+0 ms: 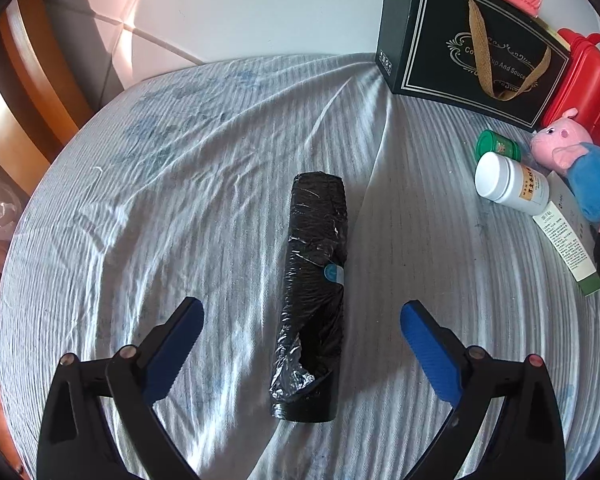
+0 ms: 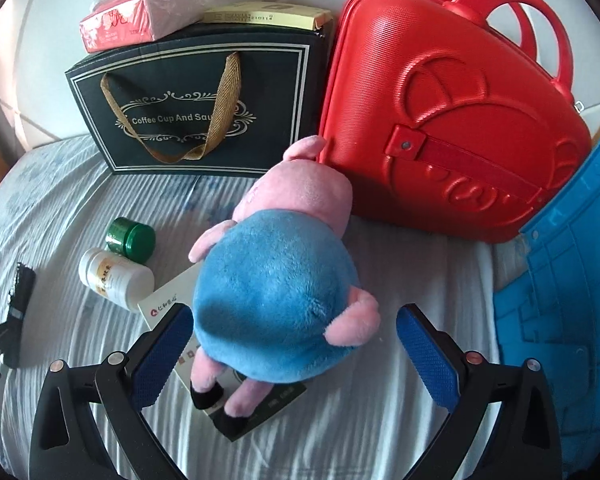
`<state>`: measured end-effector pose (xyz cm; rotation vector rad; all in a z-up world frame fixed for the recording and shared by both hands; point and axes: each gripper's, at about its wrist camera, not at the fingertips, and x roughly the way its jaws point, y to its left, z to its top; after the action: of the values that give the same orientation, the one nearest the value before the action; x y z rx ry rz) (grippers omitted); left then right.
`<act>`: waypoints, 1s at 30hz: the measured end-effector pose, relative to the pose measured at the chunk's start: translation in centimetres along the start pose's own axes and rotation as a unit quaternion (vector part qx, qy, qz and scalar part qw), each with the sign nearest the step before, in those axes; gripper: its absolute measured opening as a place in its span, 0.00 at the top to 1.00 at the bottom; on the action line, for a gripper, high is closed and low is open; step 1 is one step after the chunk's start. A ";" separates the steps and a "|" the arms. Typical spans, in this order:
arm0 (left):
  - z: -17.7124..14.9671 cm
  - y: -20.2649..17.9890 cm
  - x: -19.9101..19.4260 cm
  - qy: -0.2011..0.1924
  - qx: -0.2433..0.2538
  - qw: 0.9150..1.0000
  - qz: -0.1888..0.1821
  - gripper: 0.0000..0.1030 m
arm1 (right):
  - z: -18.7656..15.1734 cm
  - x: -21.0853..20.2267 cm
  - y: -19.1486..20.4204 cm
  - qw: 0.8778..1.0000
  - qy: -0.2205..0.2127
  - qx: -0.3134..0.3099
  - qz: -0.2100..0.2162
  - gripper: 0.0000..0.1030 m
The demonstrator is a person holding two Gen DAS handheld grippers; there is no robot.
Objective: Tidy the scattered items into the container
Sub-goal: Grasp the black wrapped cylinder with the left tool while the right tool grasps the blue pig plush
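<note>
Straddling the roll (image 1: pixel 314 300) with the left gripper (image 1: pixel 300 320): jaws wide, holding nothing, and we see its long axis run straight ahead between the fingers. Right gripper (image 2: pixel 294 326), also wide and empty, brackets the plush (image 2: pixel 276 300); case (image 2: pixel 452 120) beyond it.

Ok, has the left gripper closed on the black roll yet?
No, the left gripper is open, its blue fingers standing clear on either side of the black roll.
</note>
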<state>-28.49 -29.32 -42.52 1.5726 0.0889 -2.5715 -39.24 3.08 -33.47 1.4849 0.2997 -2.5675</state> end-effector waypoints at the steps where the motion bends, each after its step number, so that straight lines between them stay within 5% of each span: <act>1: 0.0 0.0 0.2 0.001 -0.001 1.000 -0.001 0.02 | 0.2 0.5 0.1 1.000 0.004 -0.002 0.000 0.00; 9: -0.3 0.5 1.7 0.011 -0.019 1.000 -0.011 0.16 | 1.2 4.2 0.6 0.999 0.041 0.002 0.005 0.00; 16: -0.3 0.1 2.7 0.019 -0.010 1.000 -0.016 0.42 | 1.0 5.7 0.6 0.999 0.048 0.008 -0.005 0.01; 18: -0.4 0.1 2.7 0.017 -0.013 1.000 -0.018 0.45 | 0.8 5.7 0.6 0.999 0.048 0.006 -0.002 0.08; 21: -0.3 -0.1 2.4 0.018 -0.014 1.000 -0.018 0.64 | 0.6 5.2 1.2 0.999 0.043 -0.024 -0.014 0.18; 30: -1.0 0.4 1.5 0.024 -0.024 0.999 -0.009 0.66 | -0.2 2.7 1.2 0.999 0.019 -0.039 -0.016 0.27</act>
<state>-28.22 -29.68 -44.34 1.6240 0.1696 -2.5262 -40.09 1.90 -36.03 1.5140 0.4279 -2.5228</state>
